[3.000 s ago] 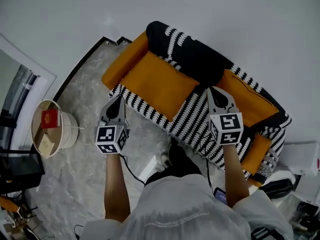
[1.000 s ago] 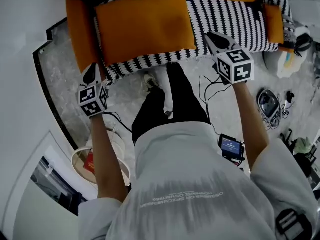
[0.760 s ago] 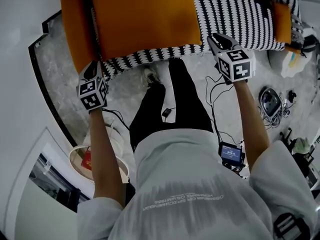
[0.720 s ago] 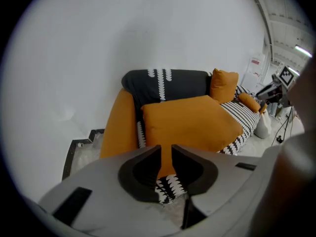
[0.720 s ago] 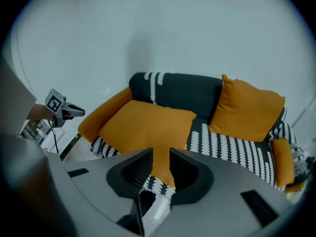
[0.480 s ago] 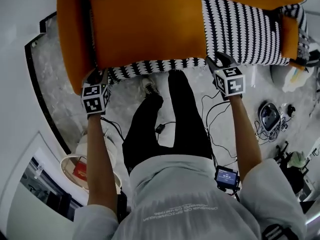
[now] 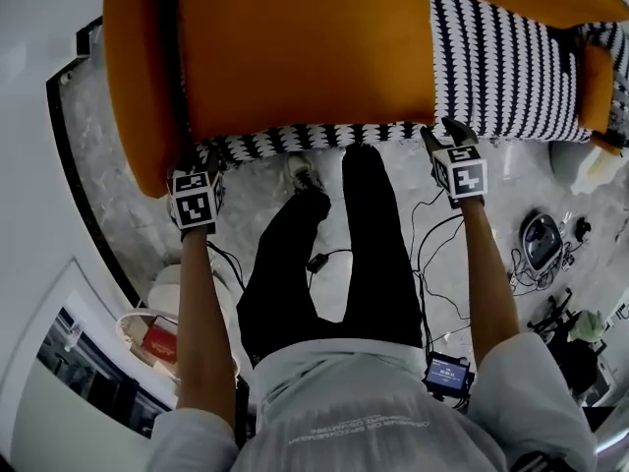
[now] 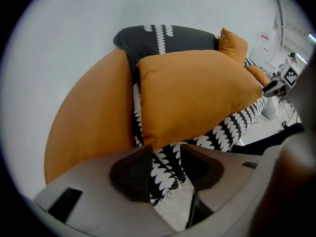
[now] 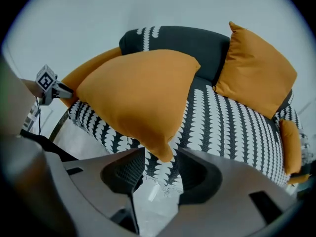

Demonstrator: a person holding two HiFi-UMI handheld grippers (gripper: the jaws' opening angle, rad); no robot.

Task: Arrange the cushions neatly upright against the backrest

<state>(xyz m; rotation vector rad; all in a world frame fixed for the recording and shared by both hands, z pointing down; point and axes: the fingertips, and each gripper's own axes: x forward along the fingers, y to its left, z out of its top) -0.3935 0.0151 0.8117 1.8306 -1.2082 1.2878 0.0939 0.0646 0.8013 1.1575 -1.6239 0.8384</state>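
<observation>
A large orange cushion (image 7: 305, 52) lies flat on the striped black-and-white sofa seat (image 7: 501, 67). A second orange cushion (image 9: 254, 70) leans upright against the dark backrest (image 9: 182, 41) at the right. My left gripper (image 7: 201, 160) hangs at the big cushion's front left corner. Its jaws have just been opening and stand open (image 8: 165, 154), with the seat cover's edge showing between them. My right gripper (image 7: 442, 131) is at the front right corner. It too has just been opening and is open (image 9: 160, 159); the cushion's corner (image 9: 165, 154) dips between its tips, untouched.
Orange armrests (image 7: 138, 67) bound the sofa at both ends. The person's legs (image 7: 324, 254) stand at the sofa's front edge. Cables (image 7: 432, 254) and a small device (image 7: 541, 239) lie on the marble floor; a white bin (image 7: 157, 332) sits at lower left.
Both grippers have sunk toward the sofa's front edge and tipped further down. Their jaws went from nearly shut to wide open. The sofa now fills more of the head view.
</observation>
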